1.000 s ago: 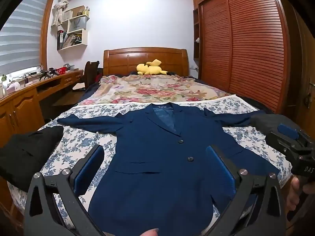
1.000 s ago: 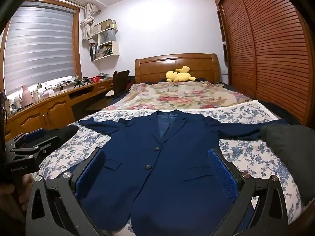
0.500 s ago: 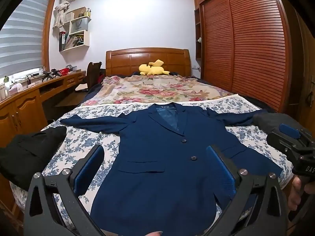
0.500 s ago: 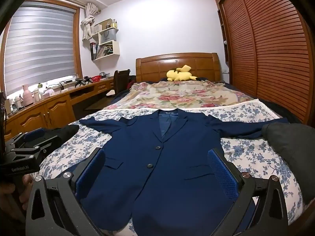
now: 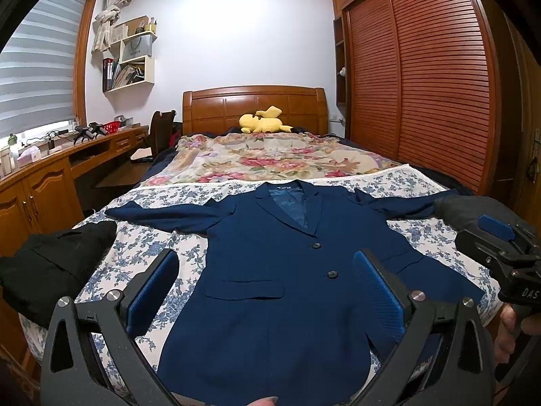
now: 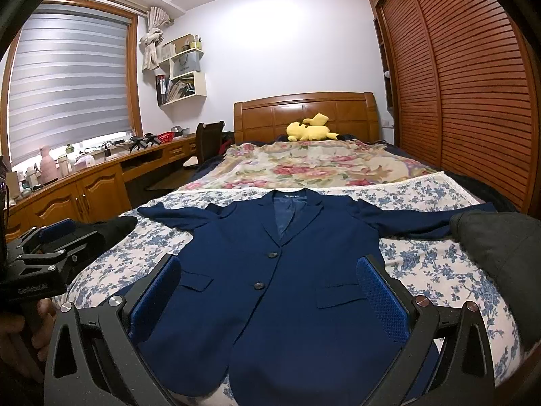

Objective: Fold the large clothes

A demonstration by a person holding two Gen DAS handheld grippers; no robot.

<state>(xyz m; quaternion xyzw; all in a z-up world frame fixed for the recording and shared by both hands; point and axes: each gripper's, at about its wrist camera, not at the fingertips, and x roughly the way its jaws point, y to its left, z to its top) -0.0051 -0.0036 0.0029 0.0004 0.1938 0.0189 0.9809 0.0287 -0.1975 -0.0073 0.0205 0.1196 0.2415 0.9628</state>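
Since a second ago both cameras have drifted slightly: in the left wrist view the navy blazer sits a little further toward 3 o'clock in the frame, and the shelf on the wall has slid the same way. The blazer itself has not moved on the bed; it lies flat, front up and buttoned, collar at 12 o'clock toward the headboard, sleeves spread to 9 and 3 o'clock.

The left gripper hovers above the lower front of the blazer, its blue pads wide apart and holding nothing. The right gripper hovers likewise, fingers spread and empty.

The blazer's hem is cut off by the gripper bodies at 6 o'clock in both views. The cuff of the sleeve at 3 o'clock is hidden behind a dark grey garment. A black garment at 9 o'clock is partly out of frame. The yellow plush toy lies by the headboard.
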